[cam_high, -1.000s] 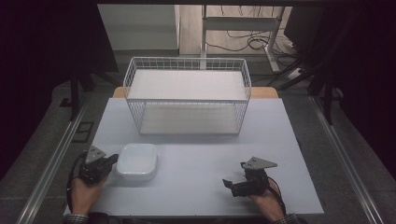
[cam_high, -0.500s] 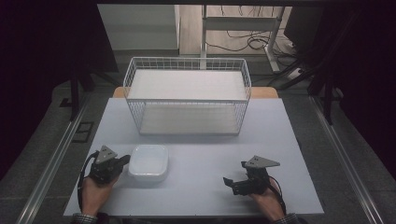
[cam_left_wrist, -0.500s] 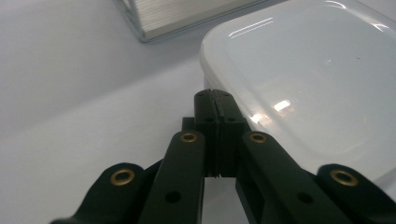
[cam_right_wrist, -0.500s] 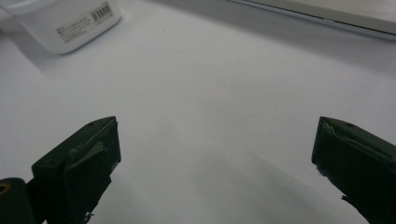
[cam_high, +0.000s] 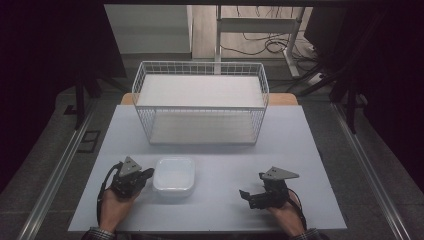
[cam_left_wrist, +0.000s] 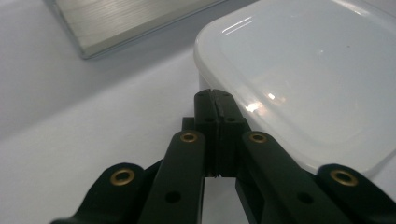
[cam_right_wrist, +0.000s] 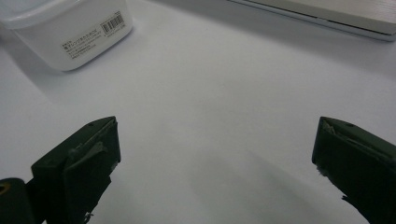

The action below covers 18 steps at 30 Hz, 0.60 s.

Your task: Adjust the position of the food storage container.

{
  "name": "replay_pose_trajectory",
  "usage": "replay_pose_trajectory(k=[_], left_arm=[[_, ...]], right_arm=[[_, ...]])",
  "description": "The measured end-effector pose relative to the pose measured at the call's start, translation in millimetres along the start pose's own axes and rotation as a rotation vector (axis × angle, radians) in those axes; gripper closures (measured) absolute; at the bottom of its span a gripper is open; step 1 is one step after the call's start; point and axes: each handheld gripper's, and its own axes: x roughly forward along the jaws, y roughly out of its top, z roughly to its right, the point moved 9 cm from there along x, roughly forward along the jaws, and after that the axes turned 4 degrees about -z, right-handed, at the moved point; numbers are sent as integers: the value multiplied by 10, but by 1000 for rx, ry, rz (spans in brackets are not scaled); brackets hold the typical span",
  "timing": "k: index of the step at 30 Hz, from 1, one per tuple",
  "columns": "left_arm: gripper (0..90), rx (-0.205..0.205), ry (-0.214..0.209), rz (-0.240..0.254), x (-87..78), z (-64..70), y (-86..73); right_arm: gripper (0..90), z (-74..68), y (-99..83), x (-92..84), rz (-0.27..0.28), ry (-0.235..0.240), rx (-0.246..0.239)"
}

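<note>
White lidded box [cam_high: 174, 175] sits near desk [cam_high: 310, 150] front edge, not yet lifted. Left gripper [cam_high: 145, 176] jaws pressed together against its side; right gripper [cam_high: 248, 196] jaws spread, empty. Wire basket [cam_high: 200, 102] is seen empty behind.

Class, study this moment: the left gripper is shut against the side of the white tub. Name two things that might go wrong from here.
1. The left gripper, jaws shut, only pushes the tub; an off-centre push may spin it rather than slide it.
2. Pushed on, the tub could reach the open right gripper, or the wire basket if it veers.
</note>
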Motion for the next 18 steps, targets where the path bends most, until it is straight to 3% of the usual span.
replay_pose_trajectory(k=[5,18], left_arm=[[899,52,-14,-16,61,157,39],[899,106,-59,-13,179,444,157]], right_arm=[[13,-4,-18,2,-20,-5,-22],[16,-15,-30,12,-34,-2,-31]])
